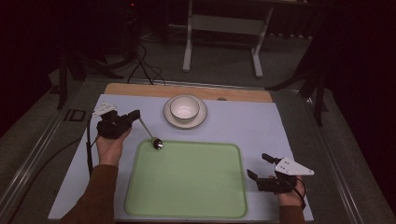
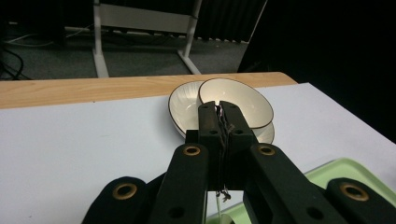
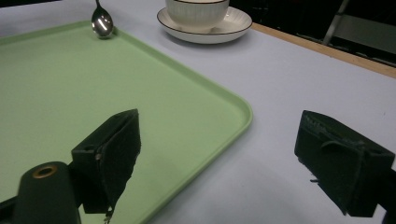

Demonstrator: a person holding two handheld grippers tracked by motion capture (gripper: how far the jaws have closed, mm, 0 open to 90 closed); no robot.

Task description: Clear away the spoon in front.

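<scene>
A metal spoon (image 1: 152,136) slants down from my left gripper (image 1: 137,114), which is shut on the end of its handle. The spoon's bowl (image 3: 102,21) touches the far left corner of the green tray (image 1: 187,182). In the left gripper view the jaws of the left gripper (image 2: 219,109) are pressed together on the thin handle. A white bowl (image 1: 184,107) stands on a white plate (image 1: 187,122) beyond the tray. My right gripper (image 1: 258,164) hovers open and holding nothing at the tray's right edge, its jaws wide apart in the right gripper view (image 3: 219,135).
A pale blue mat (image 1: 261,126) covers the table, with a wooden strip (image 1: 140,88) along the far edge. A metal table frame (image 1: 222,28) and cables (image 1: 144,65) stand on the floor beyond. The person's sleeved forearm (image 1: 95,196) comes in at the lower left.
</scene>
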